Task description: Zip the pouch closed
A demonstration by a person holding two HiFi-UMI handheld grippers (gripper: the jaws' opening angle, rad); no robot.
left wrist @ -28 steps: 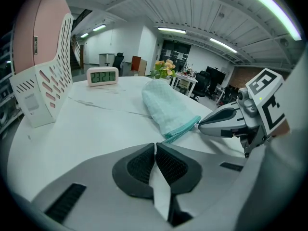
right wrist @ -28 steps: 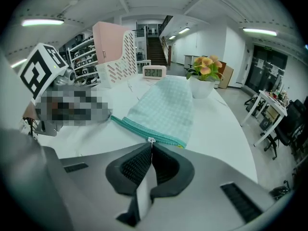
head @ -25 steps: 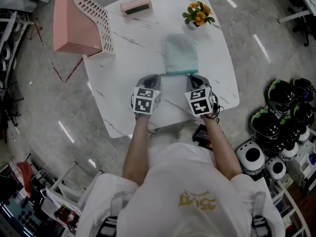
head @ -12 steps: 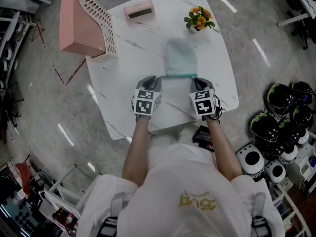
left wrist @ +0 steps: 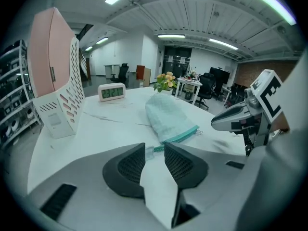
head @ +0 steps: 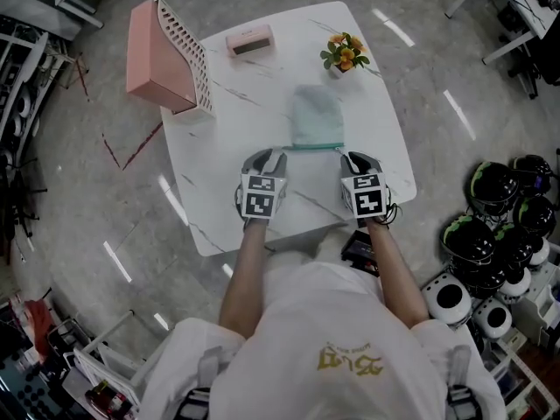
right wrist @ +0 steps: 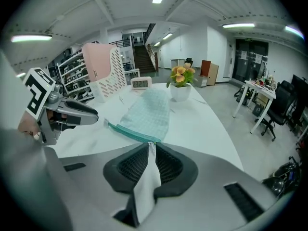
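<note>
- The pale green pouch (head: 317, 116) is seen lying flat at the middle of the white desk (head: 254, 94); its teal zipper (head: 313, 147) runs along the near edge, at 6 o'clock of the pouch
- The left gripper (head: 272, 155) is held at the zipper's left end; its fingers (left wrist: 131, 165) are kept slightly apart, and the end of the zipper is seen just at the gap (not clamped)
- The right gripper (head: 352, 157) is held at the zipper's right end; its fingers (right wrist: 168, 163) are pressed together on the small zipper pull (right wrist: 151, 145)
- From the pouch, a pink file holder (head: 166, 55) is found at 10 o'clock; a clock (head: 249, 40) at 11; a flower pot (head: 343, 52) at 1
</note>
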